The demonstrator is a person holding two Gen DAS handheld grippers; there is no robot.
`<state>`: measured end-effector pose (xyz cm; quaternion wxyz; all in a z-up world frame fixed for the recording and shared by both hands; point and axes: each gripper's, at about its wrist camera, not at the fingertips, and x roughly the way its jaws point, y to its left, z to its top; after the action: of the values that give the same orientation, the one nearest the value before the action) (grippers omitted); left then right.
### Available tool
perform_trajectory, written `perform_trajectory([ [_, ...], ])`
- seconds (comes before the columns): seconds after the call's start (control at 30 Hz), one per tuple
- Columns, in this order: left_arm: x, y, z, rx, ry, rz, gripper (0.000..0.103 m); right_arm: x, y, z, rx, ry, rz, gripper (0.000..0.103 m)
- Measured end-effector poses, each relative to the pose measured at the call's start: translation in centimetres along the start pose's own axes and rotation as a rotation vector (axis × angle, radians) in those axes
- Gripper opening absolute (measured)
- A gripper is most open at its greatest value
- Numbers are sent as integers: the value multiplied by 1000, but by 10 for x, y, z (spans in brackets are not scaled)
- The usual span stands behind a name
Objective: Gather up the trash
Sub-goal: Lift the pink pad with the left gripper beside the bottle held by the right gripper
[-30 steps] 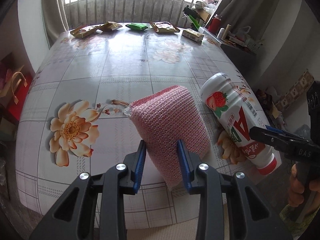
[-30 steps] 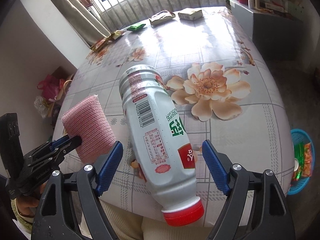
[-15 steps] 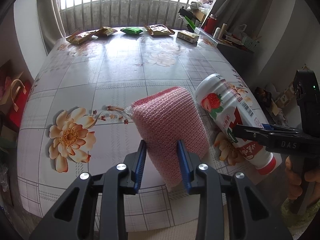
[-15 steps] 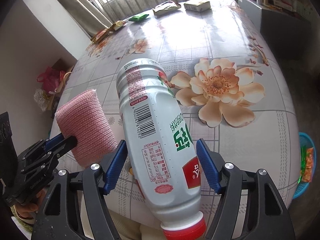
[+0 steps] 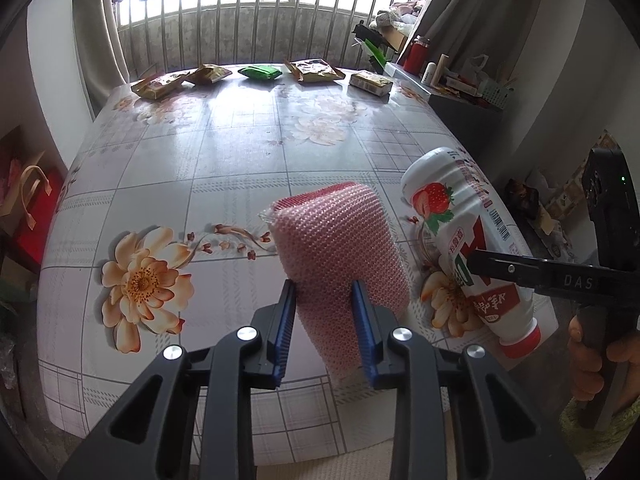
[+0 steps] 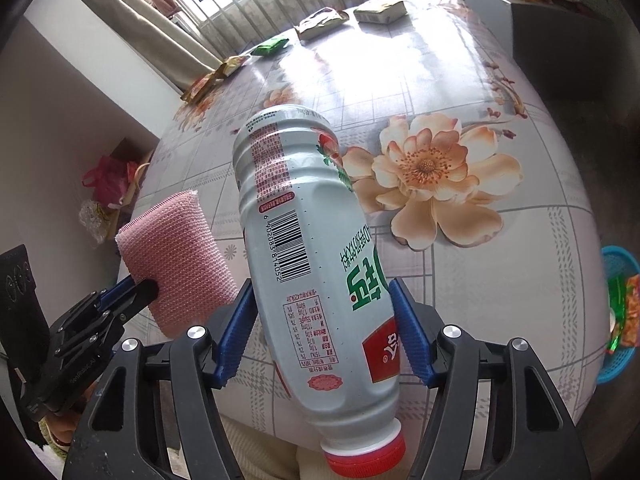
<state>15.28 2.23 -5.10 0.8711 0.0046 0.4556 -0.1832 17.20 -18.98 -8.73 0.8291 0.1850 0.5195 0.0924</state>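
- Gripping a pink sponge (image 5: 340, 256) between the blue pads of the left gripper (image 5: 326, 312), low centre of the left view, lifted off the flowered table (image 5: 224, 168)
- Clamping a white bottle (image 6: 308, 256) in the right gripper (image 6: 320, 332), centre of the right view, red cap toward the lower edge, jaws just closed in on its sides
- Lying along the table's far edge, upper frame: several snack packets (image 5: 310, 71)
- Sitting at the right edge of the right view: blue basket (image 6: 618, 320) holding wrappers
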Motion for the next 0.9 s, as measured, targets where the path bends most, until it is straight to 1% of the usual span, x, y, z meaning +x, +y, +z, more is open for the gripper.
perform_trajectory([
  [0.1, -4, 1, 1, -11, -8, -20, 27, -5, 0, 0, 8, -8, 14, 62],
  [0.23, -10, -1, 3, -14, -11, -41, 26, -11, 0, -2, 22, -7, 57, 61],
  [0.33, -12, -3, 6, -32, 3, -86, 26, -11, 6, -4, 16, 0, 90, 61],
  [0.5, -10, -6, 9, -78, 26, -195, 26, -2, 19, -7, -12, 22, 88, 61],
  [0.6, -6, -4, 9, -144, 55, -312, 26, 2, 20, -9, -7, 34, 90, 61],
  [0.67, -2, -5, 10, -171, 67, -353, 26, 4, 19, -10, -2, 37, 89, 61],
  [0.8, 5, -7, 10, -183, 83, -347, 26, 8, 16, -9, 11, 43, 84, 61],
  [0.9, 2, -5, 11, -182, 67, -339, 26, 9, 15, -9, 11, 47, 87, 61],
])
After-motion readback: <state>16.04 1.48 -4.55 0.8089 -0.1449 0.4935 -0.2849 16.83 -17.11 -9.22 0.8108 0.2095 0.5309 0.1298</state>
